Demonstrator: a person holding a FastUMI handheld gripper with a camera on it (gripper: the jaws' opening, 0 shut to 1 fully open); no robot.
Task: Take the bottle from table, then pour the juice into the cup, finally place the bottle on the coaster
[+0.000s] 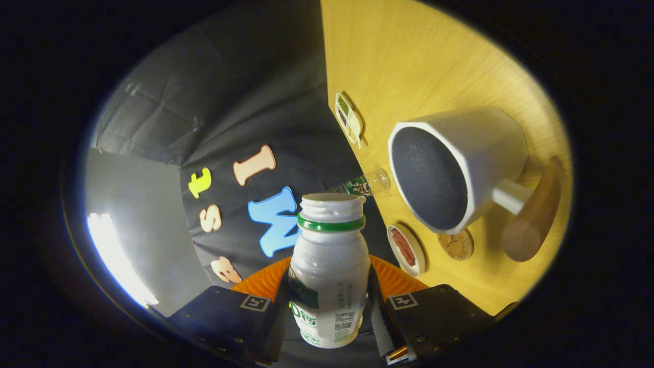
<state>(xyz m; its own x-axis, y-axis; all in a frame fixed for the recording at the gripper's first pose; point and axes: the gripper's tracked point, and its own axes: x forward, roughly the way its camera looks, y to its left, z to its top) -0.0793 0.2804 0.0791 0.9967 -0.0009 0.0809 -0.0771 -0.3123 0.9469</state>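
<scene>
My gripper (329, 314) is shut on a white juice bottle (329, 266) with a green neck ring and an open, capless mouth. The bottle stands between the fingers and reaches ahead of them. The view is rolled, so the wooden table (409, 56) runs up the side beyond the bottle. A white cup (490, 148) with a dark inside and a side handle stands on it, its opening facing me just past the bottle's mouth. The mouth is beside the cup's rim, not over it. A small round brown coaster (456, 246) lies by the cup's base, partly behind its rim.
A small white dish (407, 250) holding something red lies near the table edge, close to the bottle. A clear little bottle (365, 184) lies at the edge, and a white packet (348, 118) lies farther along. A wooden cylinder (531, 220) rests beyond the cup's handle.
</scene>
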